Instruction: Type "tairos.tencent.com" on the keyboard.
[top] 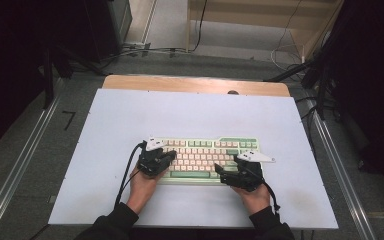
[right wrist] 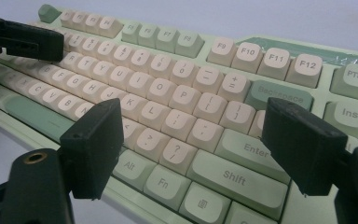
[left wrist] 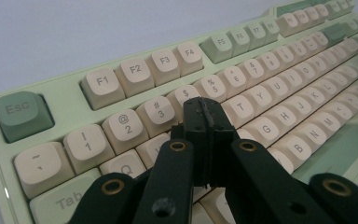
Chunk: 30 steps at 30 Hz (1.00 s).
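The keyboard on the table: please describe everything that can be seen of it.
The keyboard is pale green plastic with cream keycaps and darker green Esc, Backspace and space bar. It lies flat on the white table, near the person's edge. The shut left gripper points at the keys near R; the open right gripper hovers over the Enter side.
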Available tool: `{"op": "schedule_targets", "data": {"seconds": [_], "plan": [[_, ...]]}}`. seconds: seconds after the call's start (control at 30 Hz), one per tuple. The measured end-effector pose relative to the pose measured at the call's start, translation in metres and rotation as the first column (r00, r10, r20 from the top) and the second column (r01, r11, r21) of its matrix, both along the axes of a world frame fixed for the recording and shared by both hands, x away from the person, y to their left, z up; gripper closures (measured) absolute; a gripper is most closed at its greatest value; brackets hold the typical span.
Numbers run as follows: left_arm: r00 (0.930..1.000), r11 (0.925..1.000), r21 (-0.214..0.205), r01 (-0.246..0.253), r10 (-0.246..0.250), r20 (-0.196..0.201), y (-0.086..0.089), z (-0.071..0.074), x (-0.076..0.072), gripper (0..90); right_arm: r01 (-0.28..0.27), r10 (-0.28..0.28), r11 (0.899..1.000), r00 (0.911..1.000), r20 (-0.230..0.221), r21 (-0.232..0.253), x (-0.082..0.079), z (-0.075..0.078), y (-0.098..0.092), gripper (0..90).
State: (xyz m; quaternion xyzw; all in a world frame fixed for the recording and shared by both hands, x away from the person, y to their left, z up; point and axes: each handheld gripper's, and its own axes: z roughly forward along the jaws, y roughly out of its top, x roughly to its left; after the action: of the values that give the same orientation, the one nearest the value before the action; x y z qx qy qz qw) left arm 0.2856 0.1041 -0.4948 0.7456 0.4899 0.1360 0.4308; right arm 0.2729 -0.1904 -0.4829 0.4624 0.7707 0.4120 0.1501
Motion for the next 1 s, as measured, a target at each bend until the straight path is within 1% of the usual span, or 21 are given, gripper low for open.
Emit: {"op": "schedule_targets", "data": {"seconds": [0.03, 0.13, 0.27, 0.33, 0.37, 0.47, 0.6, 0.7, 0.87, 1.0], "plan": [[1.0000, 1.0000, -0.001, 0.002, -0.002, 0.010, 0.001, 0.001, -0.001, 90.0, 0.000, 0.000, 1.000, 1.0000, 0.002, 0.001, 0.000, 0.000, 0.000, 19.3], [0.9986, 0.9998, -0.012, -0.016, 0.017, 0.051, 0.002, 0.005, -0.005, 89.6, 0.003, -0.003, 1.000, 1.0000, 0.000, 0.002, 0.000, 0.000, -0.001, 19.3], [0.9964, 0.9990, -0.034, -0.030, 0.032, 0.079, 0.004, 0.008, -0.009, 83.2, 0.002, -0.002, 1.000, 1.0000, 0.002, 0.004, 0.000, 0.001, -0.001, 19.4], [0.9954, 0.9990, -0.034, -0.030, 0.033, 0.090, 0.004, 0.009, -0.010, 75.0, 0.002, -0.002, 1.000, 1.0000, 0.004, 0.001, 0.000, 0.001, -0.001, 19.6], [0.9950, 0.9986, -0.043, -0.031, 0.035, 0.093, 0.004, 0.009, -0.011, 68.9, 0.003, -0.003, 1.000, 1.0000, 0.004, 0.002, 0.000, 0.001, -0.001, 19.7], [0.9948, 0.9980, -0.054, -0.032, 0.037, 0.095, 0.005, 0.010, -0.014, 56.5, 0.002, -0.003, 1.000, 1.0000, 0.004, 0.001, 0.000, 0.001, -0.001, 20.4], [0.9928, 0.9980, -0.053, -0.034, 0.040, 0.113, 0.005, 0.012, -0.017, 47.1, 0.003, -0.003, 1.000, 1.0000, 0.008, 0.002, 0.001, 0.001, 0.000, 21.4], [0.9921, 0.9980, -0.048, -0.042, 0.047, 0.116, 0.006, 0.013, -0.019, 43.9, -0.002, 0.002, 1.000, 1.0000, 0.007, 0.000, 0.001, 0.000, 0.002, 21.9], [0.9916, 0.9967, -0.063, -0.052, 0.059, 0.116, 0.012, 0.013, -0.021, 43.7, -0.011, 0.011, 1.000, 0.9999, 0.009, -0.001, 0.002, 0.000, 0.006, 22.8], [0.9905, 0.9963, -0.060, -0.061, 0.068, 0.119, 0.015, 0.013, -0.023, 43.7, -0.018, 0.018, 1.000, 0.9998, 0.004, -0.004, 0.003, 0.000, 0.009, 23.1]]}}
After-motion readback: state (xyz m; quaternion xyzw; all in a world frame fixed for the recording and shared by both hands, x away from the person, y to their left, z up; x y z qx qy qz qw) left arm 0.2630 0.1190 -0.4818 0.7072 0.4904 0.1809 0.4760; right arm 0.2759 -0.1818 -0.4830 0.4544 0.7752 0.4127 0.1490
